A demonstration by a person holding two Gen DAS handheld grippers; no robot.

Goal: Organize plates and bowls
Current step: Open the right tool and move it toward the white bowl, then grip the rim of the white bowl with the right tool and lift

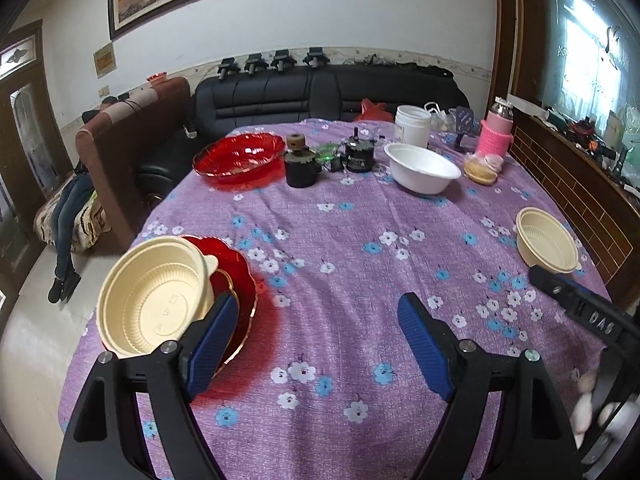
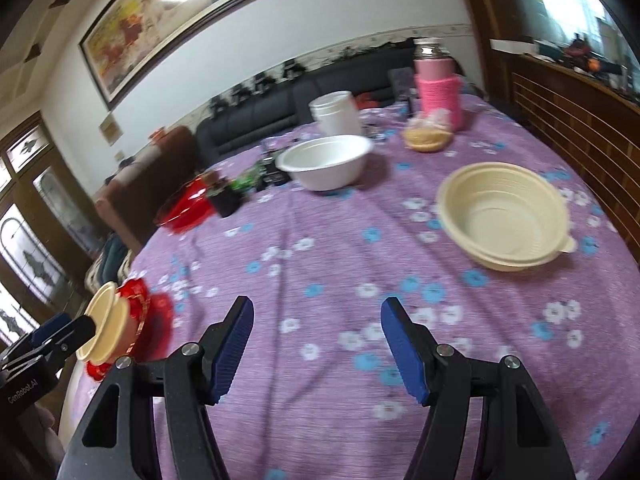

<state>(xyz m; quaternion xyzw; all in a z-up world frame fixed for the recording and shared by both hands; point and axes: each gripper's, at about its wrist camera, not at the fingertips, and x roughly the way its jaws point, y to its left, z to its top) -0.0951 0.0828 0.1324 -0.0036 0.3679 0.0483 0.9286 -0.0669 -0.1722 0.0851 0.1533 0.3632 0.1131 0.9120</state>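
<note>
Right-wrist view motion-blurred; far clutter hard to make out. Red plate [image 1: 240, 280] mostly hidden under cream bowl [image 1: 156, 300], near left table edge. Left gripper [image 1: 316, 320] spread wide, holding nothing, left pad just beside that bowl. Right gripper [image 2: 316, 336] spread too, over bare purple cloth [image 2: 320, 264]. Counted: two cream bowls, second [image 2: 500, 220] at right edge; one white bowl [image 1: 420, 168] far centre; one red bowl [image 1: 240, 156] far left; one pink bottle [image 1: 496, 132].
</note>
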